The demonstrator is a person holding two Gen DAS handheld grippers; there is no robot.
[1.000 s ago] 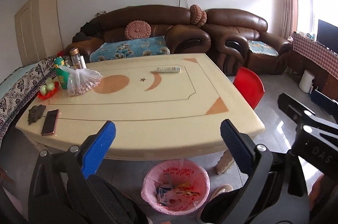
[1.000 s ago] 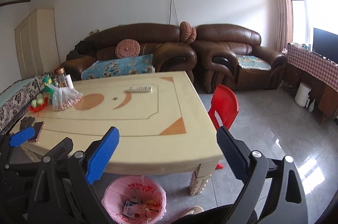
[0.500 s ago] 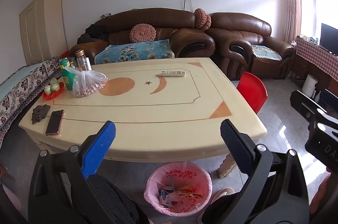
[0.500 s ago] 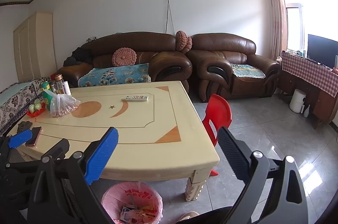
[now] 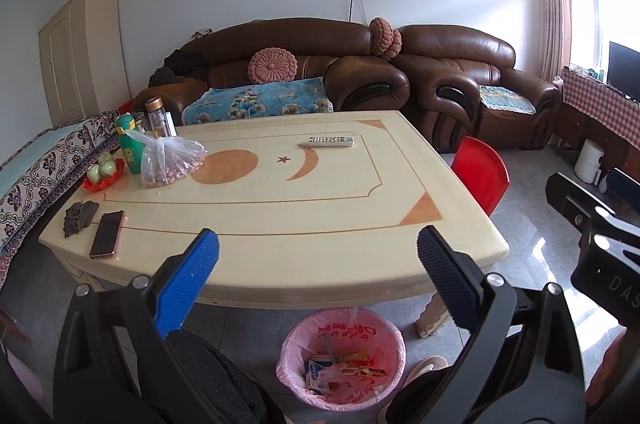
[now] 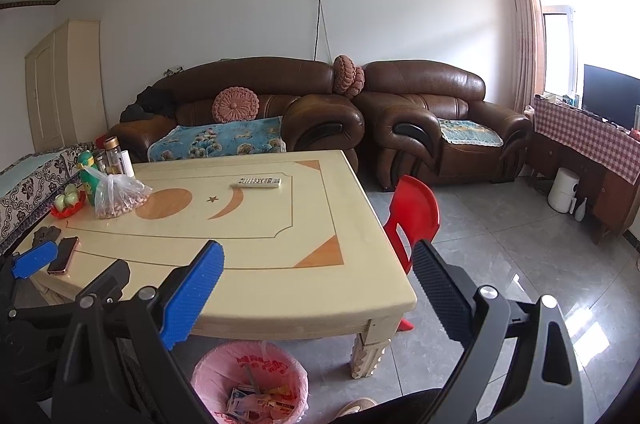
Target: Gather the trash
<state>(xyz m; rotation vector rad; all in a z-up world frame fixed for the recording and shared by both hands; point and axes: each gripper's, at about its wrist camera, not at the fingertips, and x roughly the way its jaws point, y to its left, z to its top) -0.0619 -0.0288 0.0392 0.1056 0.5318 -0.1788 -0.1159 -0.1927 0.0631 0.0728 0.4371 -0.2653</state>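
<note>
Cream table, red-printed pink bin bag below, both tools spread, empty.

One remote, one phone

Table with remote, phone, perhaps nuts

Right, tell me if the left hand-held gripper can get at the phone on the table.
Probably yes: the left hand-held gripper is open and empty, and the phone lies flat near the table's front left edge with nothing between them.
</note>
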